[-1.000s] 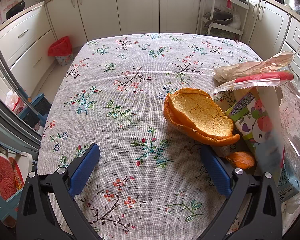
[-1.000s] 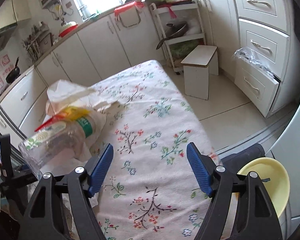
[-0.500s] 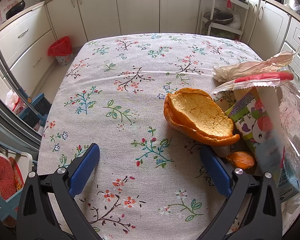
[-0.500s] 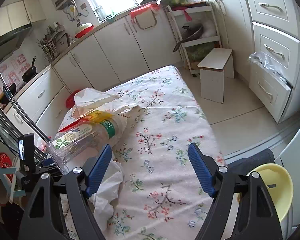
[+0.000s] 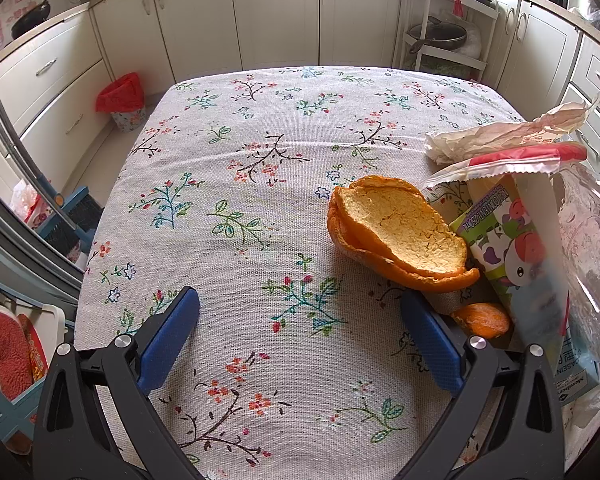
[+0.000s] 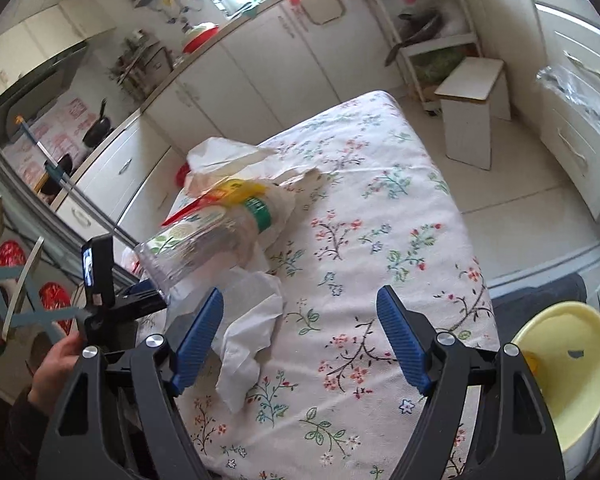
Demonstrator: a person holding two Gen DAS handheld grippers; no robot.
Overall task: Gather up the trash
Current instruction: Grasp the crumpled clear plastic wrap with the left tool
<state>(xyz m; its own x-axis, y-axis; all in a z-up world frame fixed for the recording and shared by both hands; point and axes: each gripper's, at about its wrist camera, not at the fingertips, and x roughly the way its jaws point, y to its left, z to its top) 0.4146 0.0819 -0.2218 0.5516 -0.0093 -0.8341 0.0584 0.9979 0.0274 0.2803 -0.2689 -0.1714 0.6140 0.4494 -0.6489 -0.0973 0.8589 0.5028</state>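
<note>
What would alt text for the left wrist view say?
An open gripper hovers over a floral tablecloth, with a large orange peel just ahead to its right. Beside the peel lie a juice carton, crumpled paper and clear plastic.

On my floral-print tablecloth [image 5: 260, 208], the big curved orange peel [image 5: 400, 232] lies ahead and right of my left gripper [image 5: 300, 336]. Right of it leans the printed juice carton [image 5: 512, 256], a small orange peel scrap [image 5: 482, 320] below; the crumpled paper wrapper [image 5: 500, 136] lies behind them.
</note>
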